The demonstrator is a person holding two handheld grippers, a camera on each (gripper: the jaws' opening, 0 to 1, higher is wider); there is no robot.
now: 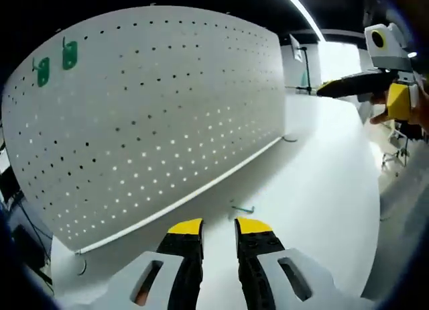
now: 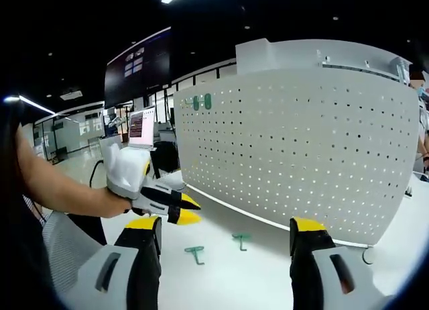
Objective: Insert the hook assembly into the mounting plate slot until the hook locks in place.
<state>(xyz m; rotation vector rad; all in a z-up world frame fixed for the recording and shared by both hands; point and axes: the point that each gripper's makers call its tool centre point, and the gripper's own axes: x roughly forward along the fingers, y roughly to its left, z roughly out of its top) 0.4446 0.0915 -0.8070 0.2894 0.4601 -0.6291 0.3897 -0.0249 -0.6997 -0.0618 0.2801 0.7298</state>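
The hook (image 1: 242, 207), a small green piece, lies flat on the white table (image 1: 315, 189) just ahead of the left gripper (image 1: 218, 227), whose yellow-tipped jaws stand a little apart and hold nothing. In the right gripper view, two green hooks (image 2: 195, 253) (image 2: 241, 239) lie on the table between the wide-open jaws of the right gripper (image 2: 226, 224), which is empty too. The white pegboard (image 2: 301, 149) stands upright along the table's far edge, behind the hooks. Two green pieces (image 1: 55, 63) sit near its top corner.
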